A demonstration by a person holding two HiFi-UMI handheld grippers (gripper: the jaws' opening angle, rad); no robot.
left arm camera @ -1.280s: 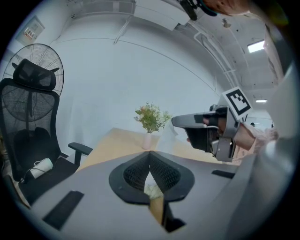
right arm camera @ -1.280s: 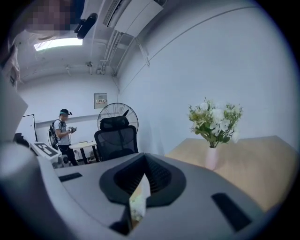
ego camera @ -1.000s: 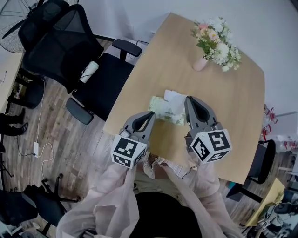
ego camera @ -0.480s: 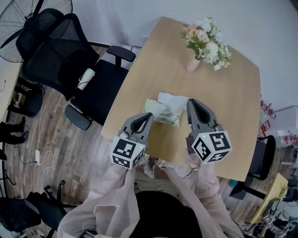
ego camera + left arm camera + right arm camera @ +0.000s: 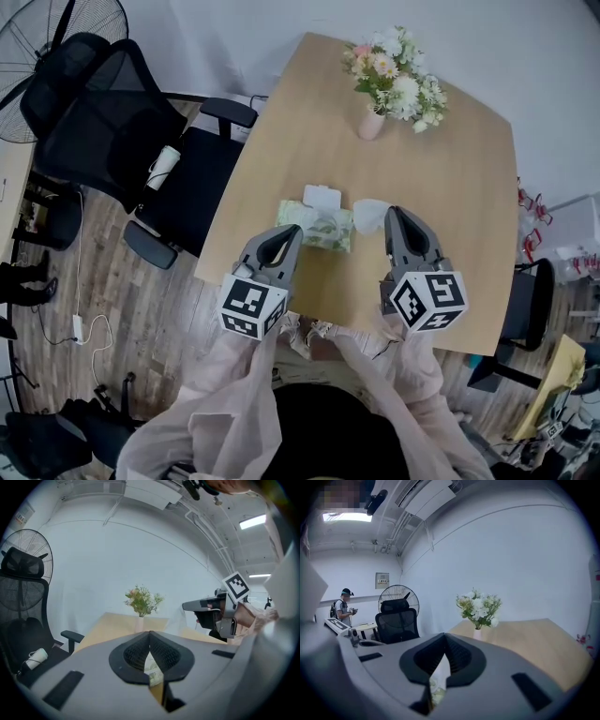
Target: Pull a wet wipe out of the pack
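Green patterned soft wipe pack (image 5: 317, 228) sits on pale wood worktop (image 5: 450, 187), lid open. L tool (image 5: 291, 232) pinches its edge; R tool (image 5: 398, 217) pinches white wet wipe (image 5: 369, 214) just beside pack.

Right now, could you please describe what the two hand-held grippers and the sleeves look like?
The left hand-held gripper and the right hand-held gripper are grey shells tapering to a point, with black ribbed pads. Each carries a white cube with black square markers. The sleeves are loose and pale pink.
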